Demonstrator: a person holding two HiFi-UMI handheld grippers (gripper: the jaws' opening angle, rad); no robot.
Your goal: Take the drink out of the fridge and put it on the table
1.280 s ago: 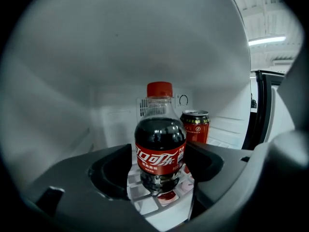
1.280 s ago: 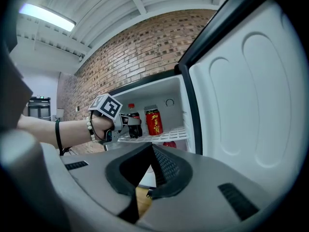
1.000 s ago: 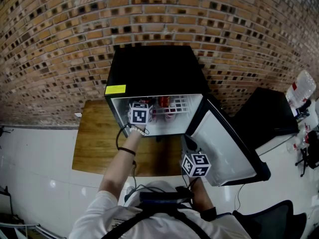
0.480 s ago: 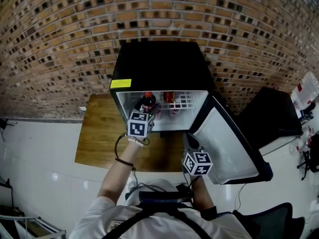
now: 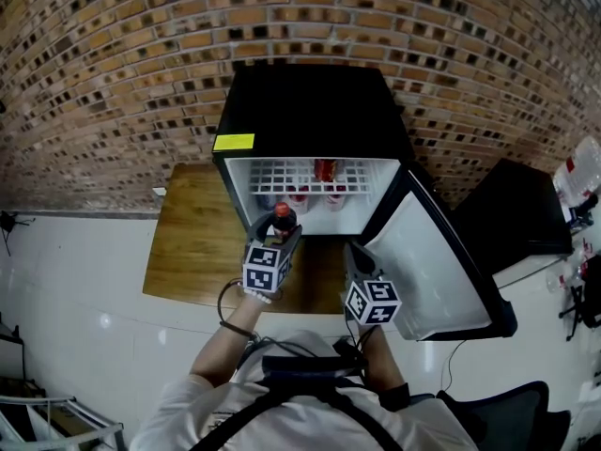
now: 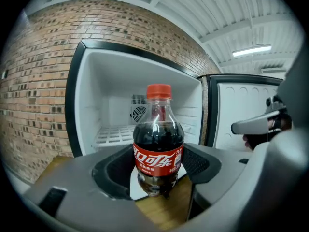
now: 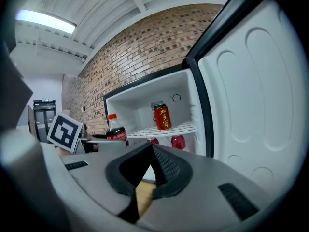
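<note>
At the mouth of the open fridge (image 5: 310, 111), your left gripper (image 5: 279, 236) pinches the cola bottle (image 6: 158, 149) across its labelled waist, one pad on each side, jaws set wide. Bottle stands upright, red cap uppermost, outside the compartment and over the wooden table (image 5: 192, 252); whether its base touches the wood cannot be told. Your left forearm reaches straight forward from your body, hand hidden behind the marker cube. Your right arm is bent close to your torso; your right gripper (image 7: 150, 151) sits just beside the inner face of the fridge door (image 5: 423, 261), aimed at the compartment, jaw tips pressed together with nothing between. One red can (image 7: 162, 117) stands on the wire shelf.
</note>
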